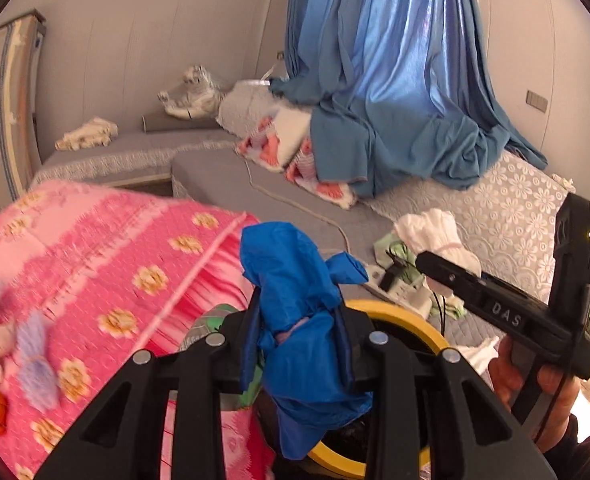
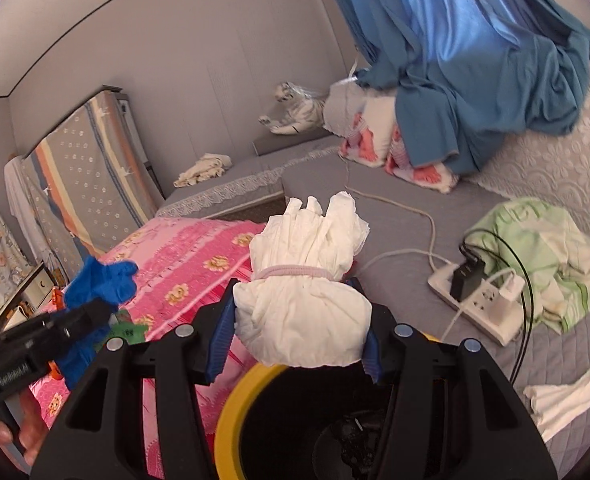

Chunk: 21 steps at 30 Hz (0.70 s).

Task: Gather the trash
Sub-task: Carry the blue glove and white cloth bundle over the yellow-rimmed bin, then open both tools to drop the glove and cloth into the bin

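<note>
My left gripper (image 1: 301,356) is shut on a crumpled blue plastic glove (image 1: 295,312) and holds it above the yellow-rimmed bin (image 1: 399,316). The glove also shows in the right wrist view (image 2: 95,284), at the left. My right gripper (image 2: 299,332) is shut on a rolled white diaper (image 2: 307,280) with a pink band, held just above the same bin (image 2: 235,400), whose inside is black. The diaper also shows in the left wrist view (image 1: 435,240), at the right gripper's tip.
A pink flowered quilt (image 2: 183,264) lies left of the bin. A white power strip (image 2: 475,304) with black cables and a green cloth (image 2: 543,248) lie on the grey bed. A white tissue (image 2: 563,396) lies at the right. Blue curtain (image 2: 475,60) drapes onto the bed.
</note>
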Motion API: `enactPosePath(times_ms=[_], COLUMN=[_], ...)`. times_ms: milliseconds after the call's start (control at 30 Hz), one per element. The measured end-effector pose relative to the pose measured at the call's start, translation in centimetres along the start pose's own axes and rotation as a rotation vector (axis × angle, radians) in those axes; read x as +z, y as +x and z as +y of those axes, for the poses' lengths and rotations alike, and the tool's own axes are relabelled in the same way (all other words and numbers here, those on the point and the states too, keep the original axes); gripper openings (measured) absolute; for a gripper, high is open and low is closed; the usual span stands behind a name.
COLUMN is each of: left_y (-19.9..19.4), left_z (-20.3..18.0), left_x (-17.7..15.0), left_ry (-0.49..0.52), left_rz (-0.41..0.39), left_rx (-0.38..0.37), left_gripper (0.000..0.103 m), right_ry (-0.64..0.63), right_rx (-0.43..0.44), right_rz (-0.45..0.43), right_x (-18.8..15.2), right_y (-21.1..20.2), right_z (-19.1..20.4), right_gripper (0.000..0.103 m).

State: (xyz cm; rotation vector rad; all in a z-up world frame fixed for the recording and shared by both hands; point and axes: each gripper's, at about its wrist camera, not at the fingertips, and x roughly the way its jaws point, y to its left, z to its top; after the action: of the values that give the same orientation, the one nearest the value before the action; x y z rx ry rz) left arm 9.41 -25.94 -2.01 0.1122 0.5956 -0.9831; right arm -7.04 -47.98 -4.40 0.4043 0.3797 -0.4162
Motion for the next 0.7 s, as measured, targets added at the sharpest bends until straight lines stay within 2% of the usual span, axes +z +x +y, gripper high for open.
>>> enactPosePath(times_ms=[267,700], left_y=[2.4,5.4], left_z=[-0.7,-2.5], left_x=[-1.4,-2.4], left_ry=[0.003,0.037], left_rz=[0.077,0.159], left_rx=[-0.015,-0.048], left_gripper=[0.029,0.030], right_ry=[0.060,0.118], right_rx=[-0.062,-0.096], right_rz=[0.059,0.113], right_x=[-0.8,-1.4], right_y=[1.1,1.7], right_z=[-1.9,-3.1], right_gripper=[0.050,0.051])
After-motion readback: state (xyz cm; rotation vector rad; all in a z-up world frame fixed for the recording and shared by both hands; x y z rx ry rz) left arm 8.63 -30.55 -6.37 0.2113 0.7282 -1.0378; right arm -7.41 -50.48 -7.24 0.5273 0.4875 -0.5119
